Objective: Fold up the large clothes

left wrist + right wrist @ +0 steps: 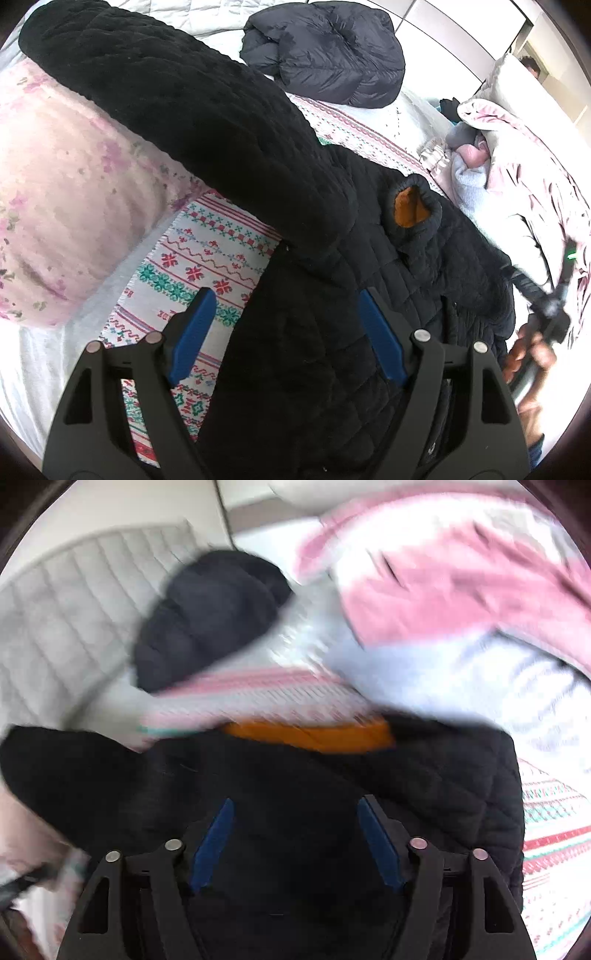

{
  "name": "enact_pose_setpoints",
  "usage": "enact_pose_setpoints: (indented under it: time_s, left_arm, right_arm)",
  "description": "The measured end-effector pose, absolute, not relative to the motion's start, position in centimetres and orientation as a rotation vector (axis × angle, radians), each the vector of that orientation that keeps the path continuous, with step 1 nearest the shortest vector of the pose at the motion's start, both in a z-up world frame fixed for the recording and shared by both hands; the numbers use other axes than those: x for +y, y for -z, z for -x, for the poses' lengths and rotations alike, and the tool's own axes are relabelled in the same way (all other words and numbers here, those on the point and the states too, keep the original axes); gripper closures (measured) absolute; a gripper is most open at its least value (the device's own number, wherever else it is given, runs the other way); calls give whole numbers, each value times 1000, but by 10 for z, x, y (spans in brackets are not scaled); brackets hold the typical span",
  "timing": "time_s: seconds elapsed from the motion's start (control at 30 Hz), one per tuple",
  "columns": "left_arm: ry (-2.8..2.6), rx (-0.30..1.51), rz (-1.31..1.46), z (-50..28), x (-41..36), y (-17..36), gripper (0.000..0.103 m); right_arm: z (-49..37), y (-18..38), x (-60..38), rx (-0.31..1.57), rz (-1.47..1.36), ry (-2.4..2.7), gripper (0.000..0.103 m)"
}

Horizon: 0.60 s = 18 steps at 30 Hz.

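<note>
Jaws gaping on both grippers (286, 332) (295, 840) over the black quilted orange-lined jacket (229, 147); sleeve needs pinching near its cuff.

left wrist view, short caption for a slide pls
Open left tool over a black quilted jacket spread on a patterned blanket, folded puffer jacket behind.

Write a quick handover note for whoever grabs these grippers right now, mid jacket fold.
Left hand-held gripper: open, over the black quilted jacket, holding nothing.
Right hand-held gripper: open, over the same jacket; that view is blurred.
Jacket lies on the patterned blanket on the bed, one sleeve across the body, orange lining showing at the cuff.
A dark puffer jacket sits bundled farther back.
Done: sleeve apparently folded in. Left: fold the body, square it up.
</note>
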<state>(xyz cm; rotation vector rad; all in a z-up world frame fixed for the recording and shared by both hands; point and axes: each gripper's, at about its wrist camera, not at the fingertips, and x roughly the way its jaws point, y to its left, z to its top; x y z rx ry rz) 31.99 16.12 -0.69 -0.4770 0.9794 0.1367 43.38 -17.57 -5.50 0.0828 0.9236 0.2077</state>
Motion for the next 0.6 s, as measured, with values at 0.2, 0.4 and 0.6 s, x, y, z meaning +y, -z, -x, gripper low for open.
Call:
enact_pose_setpoints:
  time_s: [0.2, 0.4, 0.6]
  left_arm:
    - [-142, 974, 489, -320, 164, 6, 23]
    - [-140, 975, 479, -321, 161, 6, 23]
    - [-128, 972, 464, -321, 156, 6, 23]
  right_arm:
    - [-399, 110, -164, 924, -82, -304, 49]
    - [-407, 54, -166, 871, -144, -314, 52]
    - [-405, 28, -88, 782, -1, -388, 60]
